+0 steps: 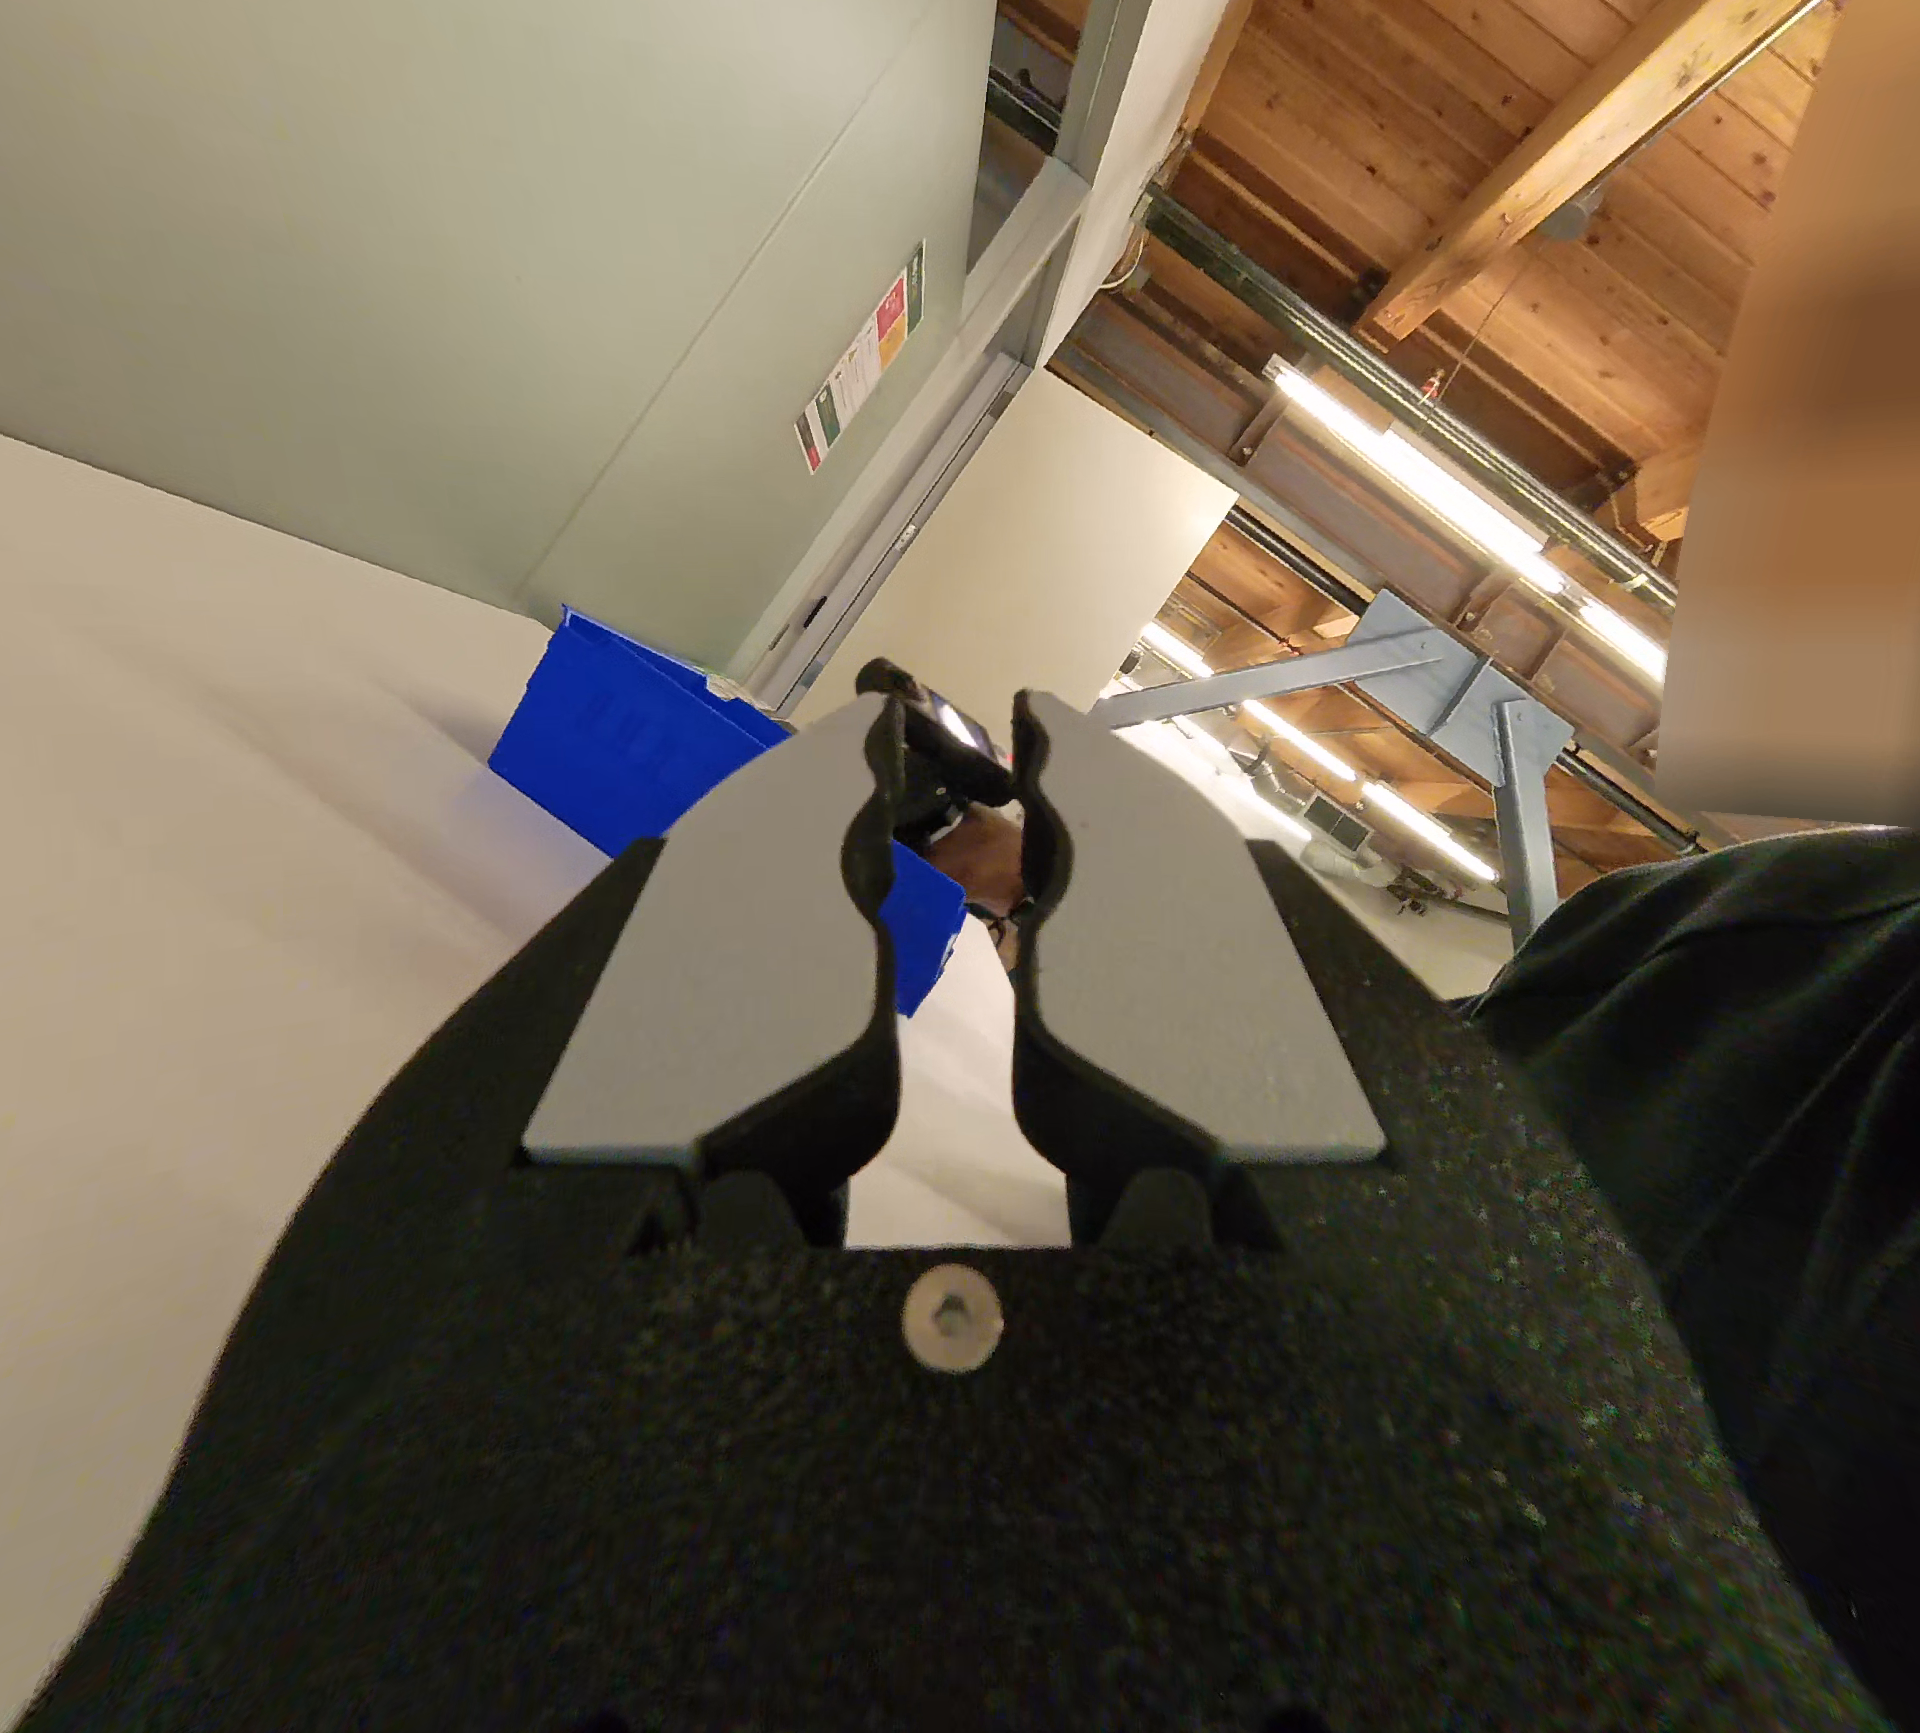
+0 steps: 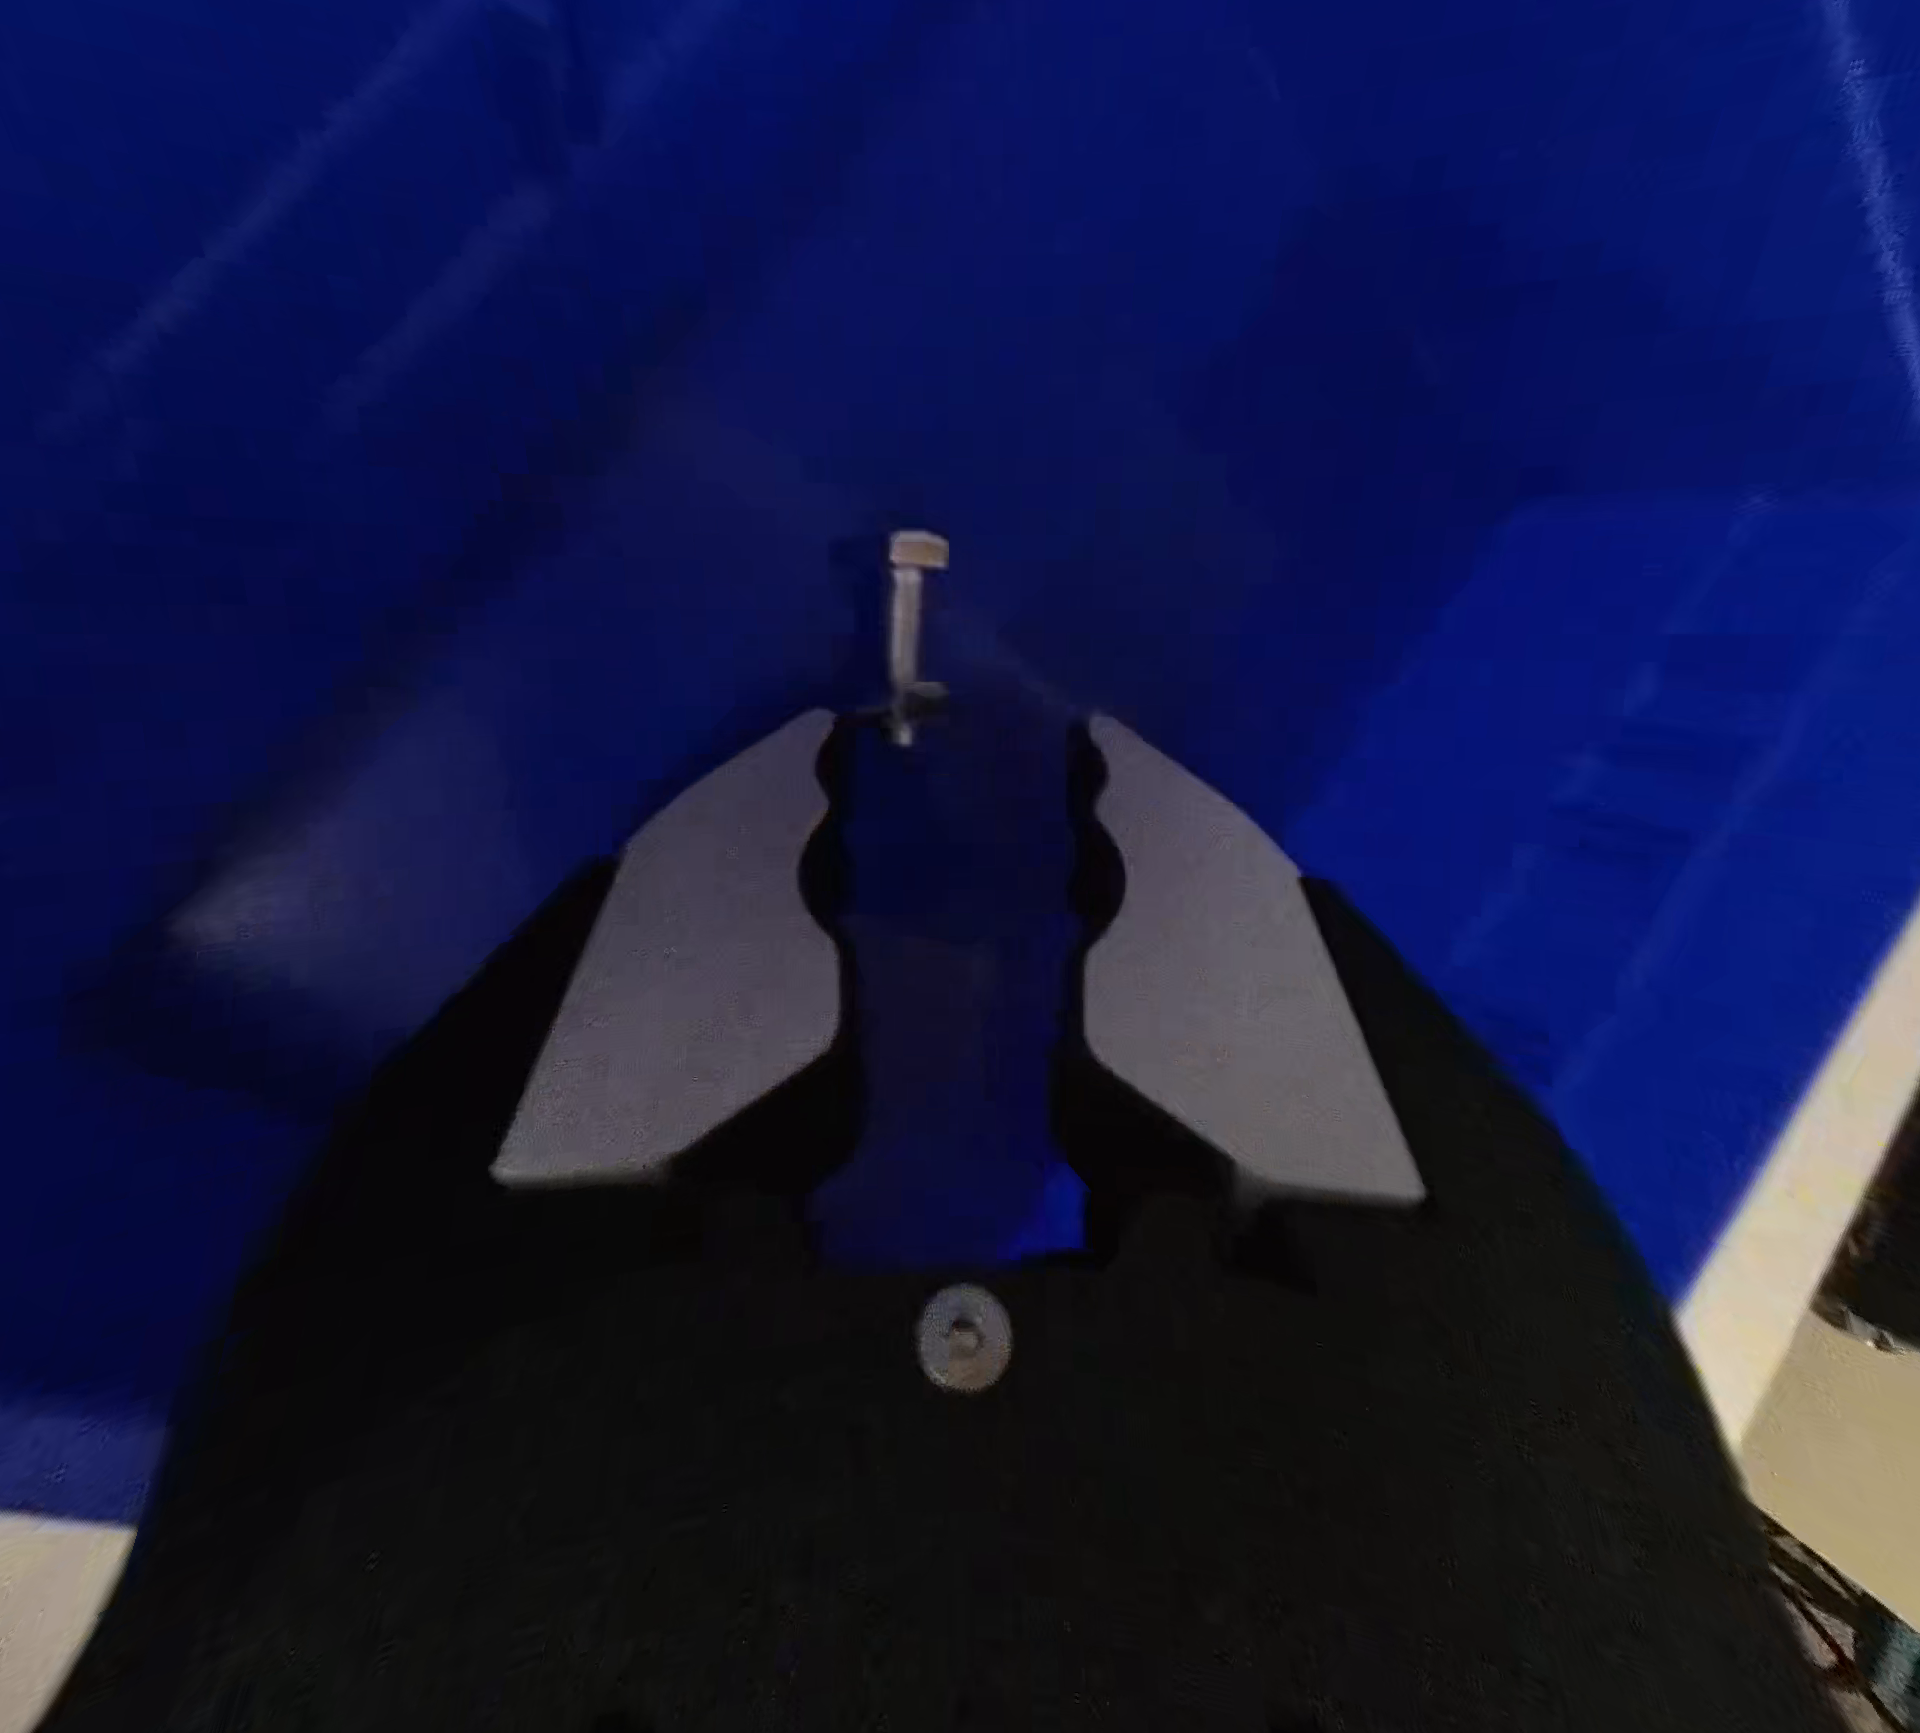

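Pointing up toward the wooden ceiling [image 1: 1507,52], the left gripper [image 1: 951,717] has its fingers narrowly parted with nothing between them; the right gripper's black body and the blue bin [image 1: 623,738] on the white table [image 1: 208,800] show beyond. Right gripper [image 2: 958,727] is inside the bin, fingers spread, not pinching; a small metal bolt [image 2: 910,623] sits just past its left fingertip [image 2: 805,733], contact unclear through blur.

A blue bin [image 1: 613,727] stands at a pale wall [image 1: 416,177]; wooden ceiling beams [image 1: 1621,94] and strip lights [image 1: 1403,457] overhead.
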A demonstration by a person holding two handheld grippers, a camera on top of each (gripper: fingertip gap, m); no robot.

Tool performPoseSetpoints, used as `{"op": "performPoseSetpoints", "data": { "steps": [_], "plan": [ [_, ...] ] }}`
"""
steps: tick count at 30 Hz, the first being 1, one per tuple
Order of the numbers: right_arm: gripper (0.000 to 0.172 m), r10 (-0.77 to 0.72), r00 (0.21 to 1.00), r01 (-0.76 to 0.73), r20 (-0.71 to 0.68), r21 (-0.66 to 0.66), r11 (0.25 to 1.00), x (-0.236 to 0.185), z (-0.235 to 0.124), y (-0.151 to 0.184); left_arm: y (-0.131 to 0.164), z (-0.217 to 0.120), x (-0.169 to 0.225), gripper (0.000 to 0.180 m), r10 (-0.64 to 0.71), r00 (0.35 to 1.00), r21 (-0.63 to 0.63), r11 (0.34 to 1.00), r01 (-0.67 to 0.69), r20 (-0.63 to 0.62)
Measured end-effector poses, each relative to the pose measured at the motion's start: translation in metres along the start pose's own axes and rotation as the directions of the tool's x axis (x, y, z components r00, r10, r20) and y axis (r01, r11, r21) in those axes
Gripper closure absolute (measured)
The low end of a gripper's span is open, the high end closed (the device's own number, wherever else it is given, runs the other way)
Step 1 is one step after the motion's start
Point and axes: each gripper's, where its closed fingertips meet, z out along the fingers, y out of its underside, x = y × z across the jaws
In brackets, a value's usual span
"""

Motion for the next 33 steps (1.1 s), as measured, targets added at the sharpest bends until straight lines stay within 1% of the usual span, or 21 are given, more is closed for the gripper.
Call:
{"op": "performPoseSetpoints", "data": {
  "steps": [2,3,5,6,8,10,12,13,15,17,18,20,21,22,23,25,28,29,30,31,33],
  "plan": [
    [0.122,0.046,0.999,-0.045,-0.023,0.047,0.998,0.014,-0.019,0.002,0.001,-0.003,0.005,0.162,0.025,1.0,-0.021,0.999,-0.025,-0.006],
    [0.119,0.081,0.996,-0.079,-0.023,0.096,0.992,0.021,-0.033,0.0,0.001,-0.004,0.008,0.161,0.045,0.999,-0.036,0.998,-0.045,-0.006],
    [0.119,0.135,0.991,-0.133,0.007,0.252,0.959,0.026,-0.068,-0.014,0.0,-0.007,0.014,0.161,0.104,0.995,-0.069,0.992,-0.104,-0.007],
    [0.121,0.142,0.989,-0.143,0.029,0.346,0.927,0.025,-0.09,-0.026,-0.002,-0.01,0.017,0.161,0.14,0.99,-0.083,0.987,-0.14,-0.001],
    [0.124,0.101,0.993,-0.116,0.058,0.536,0.836,0.014,-0.139,-0.057,-0.008,-0.016,0.023,0.159,0.209,0.978,-0.101,0.973,-0.206,0.017],
    [0.128,0.026,0.997,-0.07,0.075,0.691,0.72,-0.011,-0.184,-0.091,-0.016,-0.023,0.029,0.156,0.282,0.958,-0.125,0.953,-0.275,0.046],
    [0.131,-0.083,0.994,-0.006,0.07,0.798,0.602,-0.049,-0.219,-0.123,-0.026,-0.032,0.035,0.153,0.366,0.926,-0.162,0.923,-0.349,0.09],
    [0.133,-0.139,0.988,0.022,0.067,0.831,0.555,-0.071,-0.229,-0.138,-0.032,-0.037,0.039,0.152,0.41,0.905,-0.186,0.904,-0.386,0.115],
    [0.134,-0.261,0.962,0.061,0.079,0.871,0.488,-0.122,-0.235,-0.163,-0.047,-0.049,0.048,0.149,0.508,0.846,-0.25,0.851,-0.462,0.163],
    [0.134,-0.38,0.917,0.075,0.123,0.882,0.465,-0.173,-0.225,-0.181,-0.064,-0.067,0.058,0.145,0.621,0.757,-0.351,0.769,-0.535,0.205],
    [0.134,-0.429,0.891,0.076,0.15,0.881,0.466,-0.197,-0.215,-0.188,-0.075,-0.08,0.062,0.144,0.681,0.696,-0.419,0.714,-0.561,0.228],
    [0.135,-0.5,0.841,0.078,0.204,0.87,0.487,-0.237,-0.192,-0.197,-0.101,-0.112,0.063,0.143,0.792,0.539,-0.576,0.592,-0.563,0.287],
    [0.135,-0.527,0.818,0.08,0.23,0.862,0.5,-0.254,-0.18,-0.199,-0.117,-0.132,0.062,0.143,0.831,0.457,-0.658,0.54,-0.525,0.318],
    [0.135,-0.547,0.798,0.079,0.253,0.855,0.512,-0.268,-0.169,-0.201,-0.13,-0.153,0.059,0.143,0.855,0.393,-0.731,0.502,-0.463,0.338],
    [0.135,-0.561,0.78,0.075,0.277,0.849,0.523,-0.28,-0.161,-0.202,-0.142,-0.174,0.056,0.143,0.866,0.354,-0.791,0.478,-0.381,0.353],
    [0.137,-0.577,0.752,0.061,0.317,0.839,0.54,-0.298,-0.148,-0.205,-0.159,-0.213,0.043,0.143,0.877,0.32,-0.874,0.435,-0.215,0.358],
    [0.138,-0.581,0.741,0.062,0.335,0.828,0.557,-0.309,-0.135,-0.208,-0.175,-0.267,0.004,0.146,0.869,0.326,-0.924,0.381,0.042,0.373],
    [0.138,-0.58,0.746,0.07,0.329,0.827,0.558,-0.311,-0.133,-0.209,-0.176,-0.288,-0.012,0.147,0.851,0.331,-0.913,0.375,0.16,0.408],
    [0.138,-0.578,0.752,0.082,0.317,0.826,0.558,-0.311,-0.131,-0.209,-0.173,-0.308,-0.025,0.148,0.83,0.348,-0.892,0.348,0.288,0.436],
    [0.138,-0.577,0.759,0.097,0.301,0.824,0.558,-0.31,-0.13,-0.207,-0.165,-0.326,-0.034,0.149,0.81,0.369,-0.865,0.307,0.396,0.456],
    [0.139,-0.572,0.774,0.122,0.272,0.822,0.556,-0.306,-0.13,-0.201,-0.144,-0.349,-0.038,0.15,0.775,0.429,-0.823,0.198,0.533,0.464]
  ]
}}
